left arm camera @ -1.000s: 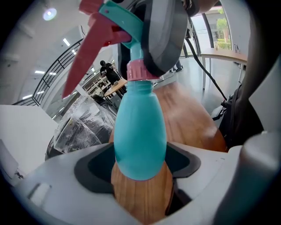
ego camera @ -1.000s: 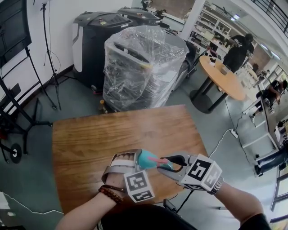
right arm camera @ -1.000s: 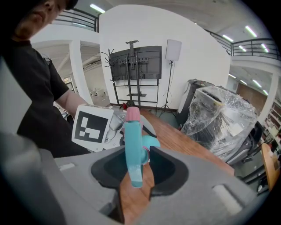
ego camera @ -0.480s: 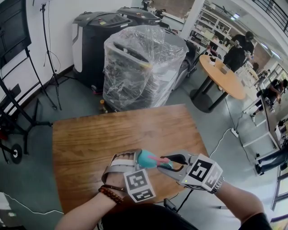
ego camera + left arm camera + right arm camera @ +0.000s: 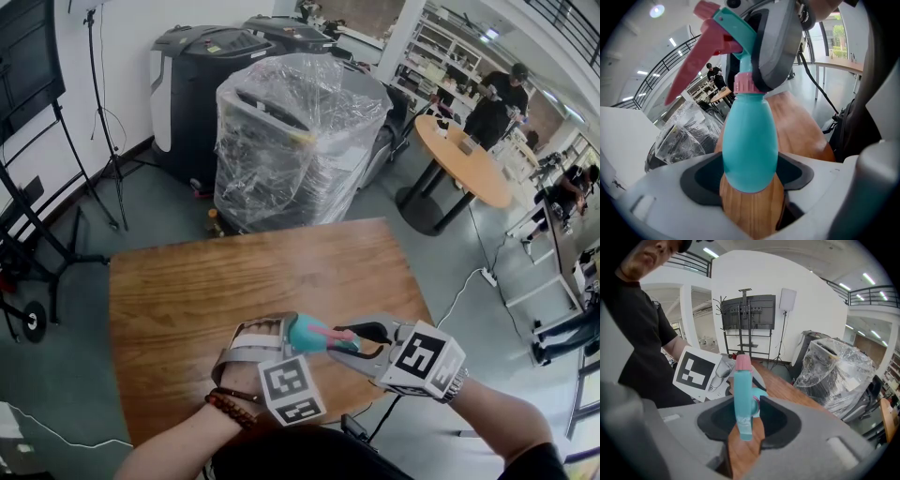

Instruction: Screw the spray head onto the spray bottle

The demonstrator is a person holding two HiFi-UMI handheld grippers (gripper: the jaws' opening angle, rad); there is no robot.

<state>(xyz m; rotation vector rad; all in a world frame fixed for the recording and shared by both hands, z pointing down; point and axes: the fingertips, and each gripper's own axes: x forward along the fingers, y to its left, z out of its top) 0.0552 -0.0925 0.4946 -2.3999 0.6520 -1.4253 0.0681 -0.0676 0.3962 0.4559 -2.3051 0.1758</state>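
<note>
Table, wooden, carries nothing under the claws; both hang over its near edge, twd the near-right corner. L gripper comes in from the left, jaws pinched on the fat lower body of the teal spray bottle, neck pointing right. R gripper meets it from the right, jaws clamped on the spray head, teal w/ pink trigger. Head sits on the bottle neck, pink collar touching the bottle's shoulder; how far it's threaded can't be told.
</note>
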